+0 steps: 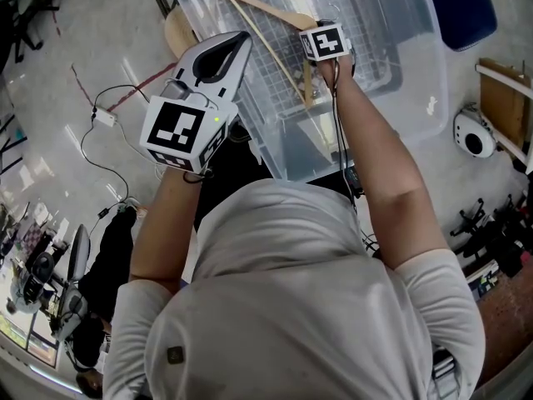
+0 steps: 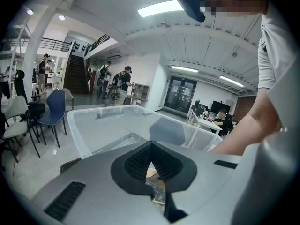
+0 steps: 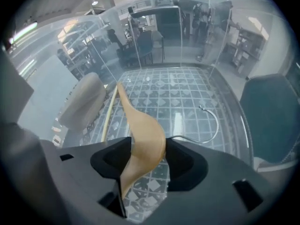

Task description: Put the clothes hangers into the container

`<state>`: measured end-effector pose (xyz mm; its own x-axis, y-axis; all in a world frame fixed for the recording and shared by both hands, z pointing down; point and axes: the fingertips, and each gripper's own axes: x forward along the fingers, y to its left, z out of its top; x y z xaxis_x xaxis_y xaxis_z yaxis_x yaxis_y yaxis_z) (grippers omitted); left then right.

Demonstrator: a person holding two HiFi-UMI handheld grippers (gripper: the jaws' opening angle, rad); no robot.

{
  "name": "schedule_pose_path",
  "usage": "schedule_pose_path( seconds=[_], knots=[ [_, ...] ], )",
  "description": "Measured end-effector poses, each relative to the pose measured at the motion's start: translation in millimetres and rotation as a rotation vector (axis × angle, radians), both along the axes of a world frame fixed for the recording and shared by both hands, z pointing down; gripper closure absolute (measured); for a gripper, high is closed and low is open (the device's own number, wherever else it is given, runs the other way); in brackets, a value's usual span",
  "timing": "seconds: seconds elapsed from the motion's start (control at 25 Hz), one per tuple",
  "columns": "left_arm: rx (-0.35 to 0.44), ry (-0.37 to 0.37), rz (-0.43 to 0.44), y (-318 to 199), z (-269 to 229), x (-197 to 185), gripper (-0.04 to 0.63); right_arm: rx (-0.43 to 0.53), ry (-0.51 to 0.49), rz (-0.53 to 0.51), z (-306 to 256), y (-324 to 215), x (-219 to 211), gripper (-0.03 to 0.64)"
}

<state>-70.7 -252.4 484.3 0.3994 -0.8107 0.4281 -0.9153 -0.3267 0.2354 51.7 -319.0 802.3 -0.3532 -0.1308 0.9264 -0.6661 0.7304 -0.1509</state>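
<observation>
Right gripper (image 3: 147, 156) is down inside the clear plastic container (image 1: 404, 98), jaws spread wide, with the wooden hanger (image 3: 140, 130) sitting between them, not squeezed, and its wire hook out over the gridded floor. Left gripper (image 2: 151, 149) hangs by the container's edge, jaws together, holding nothing.

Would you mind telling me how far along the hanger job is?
One wooden hanger is down inside the clear container, so that part looks done. In hand: it sits between the open right tongs, not yet withdrawn. The left tongs are shut and empty. No other hangers show, so what's left is unclear.
</observation>
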Motion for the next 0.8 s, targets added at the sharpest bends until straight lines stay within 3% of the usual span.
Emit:
schedule_pose_path(
  seconds=[0.36,0.8],
  knots=[
    [0.000,-0.003,0.005,4.5,-3.4,2.2,0.578,0.019,-0.003,0.006,-16.1,1.6,2.9,0.367],
    [0.024,-0.002,0.026,32.9,-33.3,-0.5,0.578,0.115,-0.100,0.046,-105.2,15.8,-7.5,0.400]
  ],
)
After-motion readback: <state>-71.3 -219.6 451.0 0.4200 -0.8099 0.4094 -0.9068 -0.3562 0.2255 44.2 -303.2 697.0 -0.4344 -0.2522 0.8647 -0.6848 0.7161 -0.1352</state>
